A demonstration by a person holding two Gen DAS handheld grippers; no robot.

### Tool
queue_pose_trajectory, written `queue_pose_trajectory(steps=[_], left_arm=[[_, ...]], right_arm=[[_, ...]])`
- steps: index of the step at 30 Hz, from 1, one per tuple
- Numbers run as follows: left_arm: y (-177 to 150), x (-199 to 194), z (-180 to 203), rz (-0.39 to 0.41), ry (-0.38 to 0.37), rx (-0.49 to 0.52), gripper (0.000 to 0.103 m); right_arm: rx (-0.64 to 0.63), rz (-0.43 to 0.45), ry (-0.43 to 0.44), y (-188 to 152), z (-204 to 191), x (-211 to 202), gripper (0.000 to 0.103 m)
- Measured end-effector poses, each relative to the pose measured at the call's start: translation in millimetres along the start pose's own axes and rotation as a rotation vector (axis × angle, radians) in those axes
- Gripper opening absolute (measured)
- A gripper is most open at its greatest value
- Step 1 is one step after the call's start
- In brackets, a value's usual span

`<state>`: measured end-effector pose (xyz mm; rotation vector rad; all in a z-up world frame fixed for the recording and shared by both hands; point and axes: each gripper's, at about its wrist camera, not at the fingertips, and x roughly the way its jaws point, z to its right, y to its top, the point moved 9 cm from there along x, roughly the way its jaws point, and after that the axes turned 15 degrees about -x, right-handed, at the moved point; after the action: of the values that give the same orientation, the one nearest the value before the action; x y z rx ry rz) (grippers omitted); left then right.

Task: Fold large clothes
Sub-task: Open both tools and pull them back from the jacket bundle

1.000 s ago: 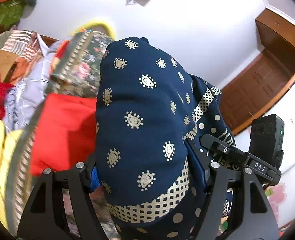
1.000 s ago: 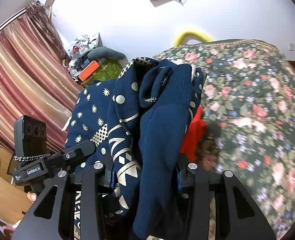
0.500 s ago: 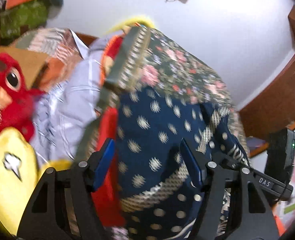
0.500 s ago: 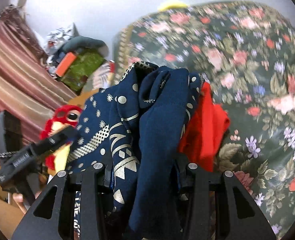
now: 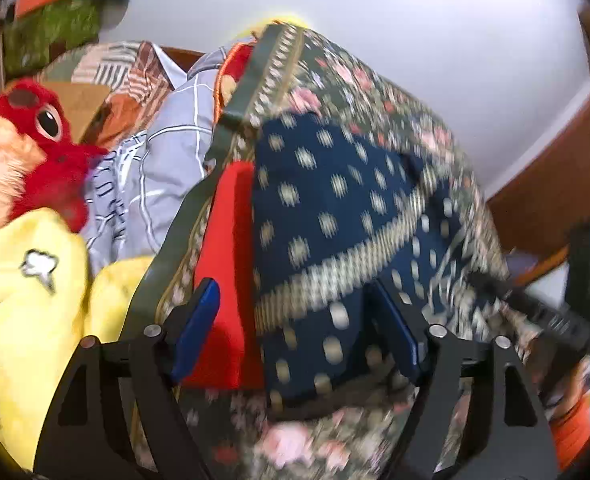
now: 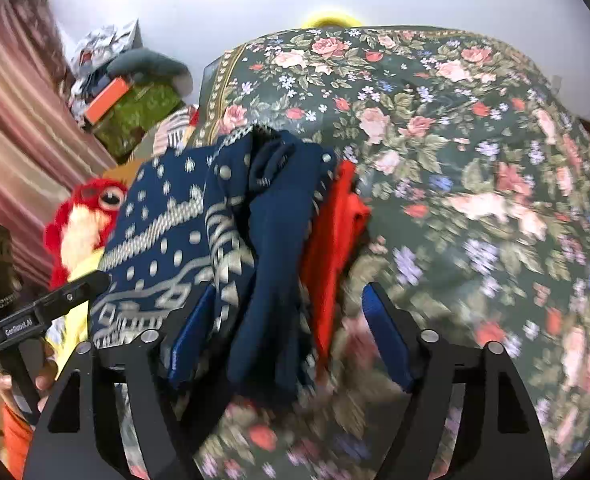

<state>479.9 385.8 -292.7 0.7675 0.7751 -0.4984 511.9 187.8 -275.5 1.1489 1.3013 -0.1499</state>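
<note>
A folded navy garment with gold dots and bands [image 5: 335, 224] lies on a red folded garment [image 5: 227, 264] on the floral bedspread [image 5: 375, 96]. My left gripper [image 5: 295, 332] is open, its blue pads spread either side of the pile's near edge, holding nothing. In the right wrist view the navy garment [image 6: 223, 248] rests on the red one [image 6: 335, 240]. My right gripper [image 6: 291, 328] is open too, its fingers wide around the navy cloth's near end without pinching it.
A red plush toy [image 5: 27, 152] and yellow fabric [image 5: 27, 300] lie left of the pile, with striped and checked bedding [image 5: 167, 160] behind. The floral bedspread [image 6: 475, 168] stretches to the right. A striped curtain [image 6: 11, 140] hangs at left.
Both grippers lowered the navy garment onto the red one on the bed and opened, letting go of it. Both cameras tilted down and drew back a little.
</note>
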Motion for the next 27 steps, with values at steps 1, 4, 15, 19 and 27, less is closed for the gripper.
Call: queue_pose_trajectory(steps=[1, 4, 15, 19, 27], left_arm=[[-8.0, -5.8, 1.6, 0.012, 0.023, 0.016, 0.085], [-32.9, -16.8, 3.6, 0.014, 0.075, 0.05, 0.095], [-77.4, -119.1, 64.4, 0.127, 0.091, 0.16, 0.094], [-91.0, -190.7, 99.7, 0.263, 0.048, 0.202, 0.094], [-145.1, -319.9, 153.0, 0.526, -0.04, 0.293, 0.094]], right_arm=[[-0.007, -0.013, -0.01, -7.3, 0.9, -4.9, 0.076], [-0.023, -0.052, -0.039, -25.3, 4.1, -13.7, 0.075], [-0.055, 0.215, -0.015, -12.3, -47.8, -154.7, 0.076], [-0.138, 0.363, -0.021, -8.5, -84.1, -225.7, 0.076], [-0.25, 0.633, -0.063, -31.9, -141.5, -351.8, 0.075]])
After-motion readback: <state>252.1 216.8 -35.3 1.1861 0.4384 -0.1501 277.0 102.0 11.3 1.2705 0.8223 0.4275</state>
